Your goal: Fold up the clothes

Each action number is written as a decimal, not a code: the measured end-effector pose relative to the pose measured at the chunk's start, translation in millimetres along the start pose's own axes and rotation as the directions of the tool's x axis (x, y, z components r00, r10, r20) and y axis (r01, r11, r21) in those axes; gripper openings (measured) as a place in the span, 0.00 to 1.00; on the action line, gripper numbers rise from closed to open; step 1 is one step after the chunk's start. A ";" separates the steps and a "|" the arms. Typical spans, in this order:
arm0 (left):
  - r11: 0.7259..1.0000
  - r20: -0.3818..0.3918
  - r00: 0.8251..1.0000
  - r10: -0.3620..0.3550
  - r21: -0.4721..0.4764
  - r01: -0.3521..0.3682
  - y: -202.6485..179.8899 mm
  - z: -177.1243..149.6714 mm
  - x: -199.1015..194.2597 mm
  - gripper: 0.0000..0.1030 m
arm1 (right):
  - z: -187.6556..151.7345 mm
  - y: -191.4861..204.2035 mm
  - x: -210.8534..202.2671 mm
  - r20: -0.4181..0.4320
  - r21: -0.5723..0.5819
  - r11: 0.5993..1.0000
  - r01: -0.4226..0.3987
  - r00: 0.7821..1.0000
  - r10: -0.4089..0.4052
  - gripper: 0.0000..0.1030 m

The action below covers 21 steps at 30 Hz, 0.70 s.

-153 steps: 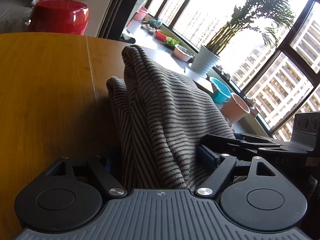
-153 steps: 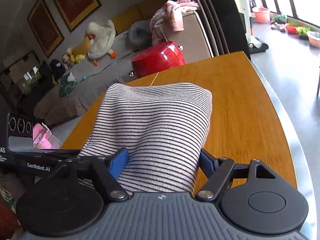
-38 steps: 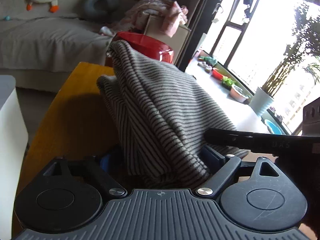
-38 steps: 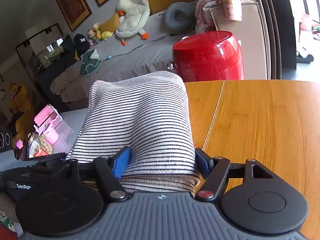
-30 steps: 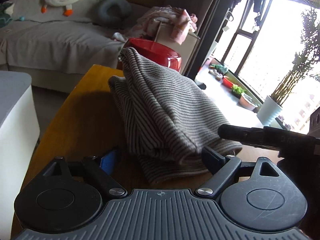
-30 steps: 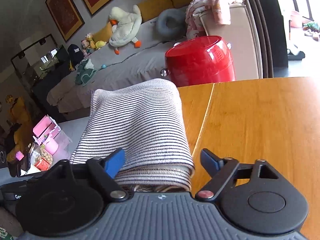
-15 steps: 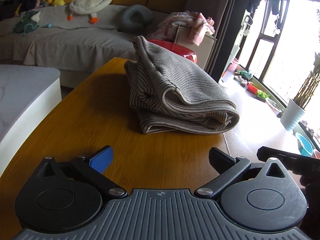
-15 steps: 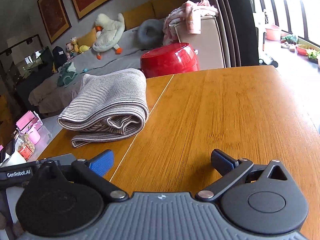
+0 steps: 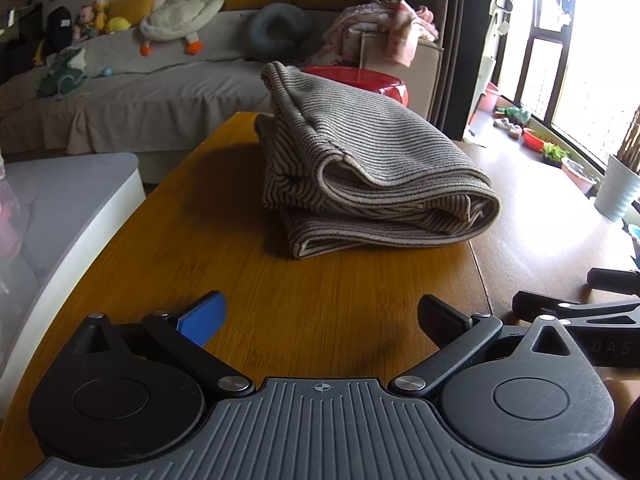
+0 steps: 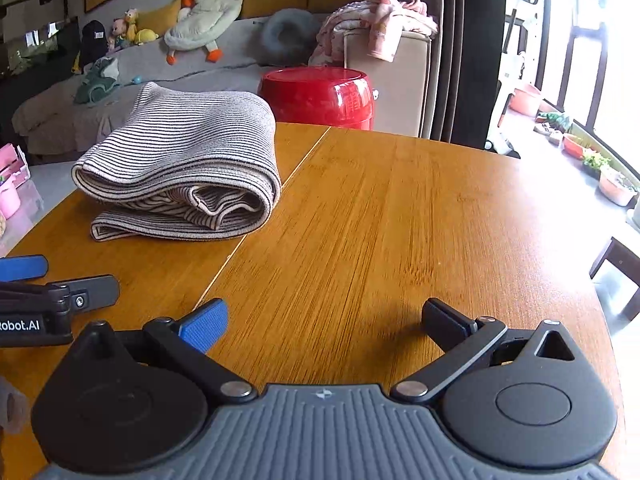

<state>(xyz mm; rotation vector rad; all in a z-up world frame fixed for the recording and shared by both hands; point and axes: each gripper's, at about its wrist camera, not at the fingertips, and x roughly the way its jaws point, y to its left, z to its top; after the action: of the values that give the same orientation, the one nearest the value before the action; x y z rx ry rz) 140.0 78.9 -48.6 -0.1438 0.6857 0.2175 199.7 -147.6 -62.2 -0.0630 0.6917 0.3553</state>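
Folded striped garment (image 9: 372, 176) lying in a thick bundle on the wooden table (image 9: 328, 280), straight ahead of the left gripper (image 9: 320, 320) and apart from its fingertips, with bare wood between; layered hems and a rounded roll facing back toward that gripper. From the right gripper (image 10: 324, 320), same garment (image 10: 180, 172) ahead and off to the left, resting just left of the seam that runs across the tabletop (image 10: 400, 220), rolled edge turned toward the seam. Left gripper spread wide, blue-padded finger (image 9: 202, 318) on one side and black finger (image 9: 440, 322) on the other, nothing between them but table. Right gripper likewise spread wide and holding nothing, blue pad (image 10: 206, 324) left, black finger (image 10: 446, 318) right, hovering low over the wood. Each tool visible at the edge of the other's view: right one at the far right of the left camera, left one at the far left of the right camera, side by side and near each other. Beyond the garment, past the far table edge, a red round pot (image 10: 320, 96); behind it a beige box draped with pink cloth (image 10: 380, 24). Farther back, a grey sofa (image 9: 140, 88) carrying a white duck plush (image 10: 208, 16) and a grey neck pillow (image 10: 288, 32). Off to the right of both grippers, bright windows with a white planter (image 9: 618, 188) and coloured bowls along the sill
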 end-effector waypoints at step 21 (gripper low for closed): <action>0.999 -0.002 0.999 0.036 -0.012 -0.036 -2.2 4.3 3.5 1.00 | -0.4 1.0 1.1 0.003 -0.010 1.000 0.002 1.000 -0.002 1.00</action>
<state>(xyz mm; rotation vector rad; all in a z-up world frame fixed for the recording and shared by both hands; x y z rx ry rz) 145.8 78.2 -47.4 -0.1437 0.6892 0.2561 199.9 -146.4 -63.2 -0.0729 0.6871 0.3566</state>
